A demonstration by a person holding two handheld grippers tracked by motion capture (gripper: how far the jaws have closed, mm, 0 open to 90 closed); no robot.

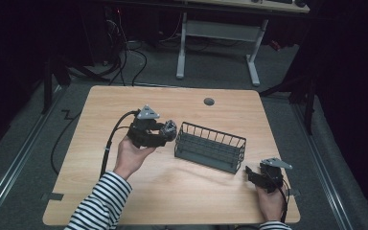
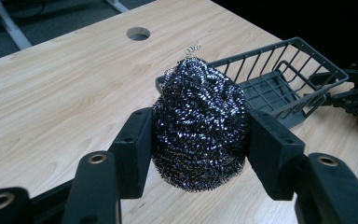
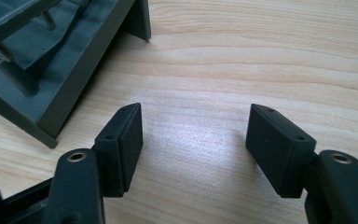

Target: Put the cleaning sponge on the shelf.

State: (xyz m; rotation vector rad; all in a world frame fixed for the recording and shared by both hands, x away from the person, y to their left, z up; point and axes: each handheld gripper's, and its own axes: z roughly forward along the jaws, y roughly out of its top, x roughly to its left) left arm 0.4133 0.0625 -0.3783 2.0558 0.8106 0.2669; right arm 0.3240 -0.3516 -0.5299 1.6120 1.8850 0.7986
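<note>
A shiny steel-wool scouring ball (image 2: 199,123) is clamped between both pads of my left gripper (image 2: 198,140), held above the wooden table. From the high view the left gripper (image 1: 168,130) and the ball (image 1: 170,127) hover just left of a dark grey wire basket (image 1: 210,146). The basket (image 2: 279,81) lies behind and to the right of the ball in the left gripper view. My right gripper (image 3: 193,140) stands open over bare wood, nothing between its pads, with a corner of the basket (image 3: 51,70) at upper left. It rests near the basket's right end (image 1: 250,173).
The table (image 1: 124,191) has a round cable hole (image 1: 209,101) near its far edge. Bare wood stretches in front of the basket and at the left. Past the far edge stands a white desk frame (image 1: 182,43) with cables on the floor.
</note>
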